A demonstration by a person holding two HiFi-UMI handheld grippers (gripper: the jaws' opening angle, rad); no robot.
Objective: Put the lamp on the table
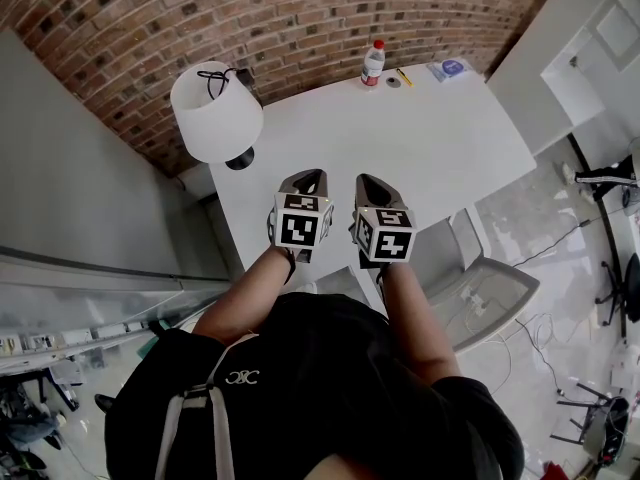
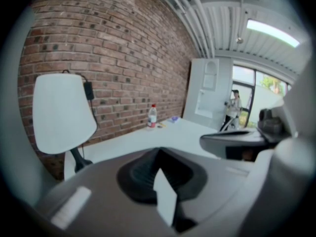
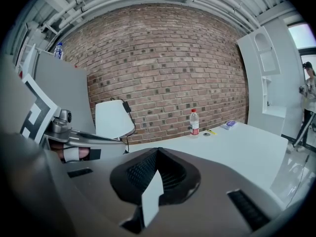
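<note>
Your left hand-held gripper (image 1: 306,177) and right hand-held gripper (image 1: 369,181) are shut, empty; the lamp (image 1: 216,113) hugs the surface's (image 1: 400,153) left corner; a snagged cord (image 1: 214,76) could topple it.

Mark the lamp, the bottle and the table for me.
lamp (image 1: 215,116): head view, on the white shade.
bottle (image 1: 372,66): head view, on its body.
table (image 1: 420,148): head view, on bare tabletop.

A white table (image 1: 430,158) is being shown against a brick wall (image 1: 300,18). A white lamp (image 1: 215,116) is being carried at its far left corner, its dark base being set close to the edge. Along the far edge, a plastic bottle (image 1: 372,63), a small round object (image 1: 393,83), a yellow pen-like item (image 1: 404,76) and a bluish packet (image 1: 450,68) are being held near each other.
</note>
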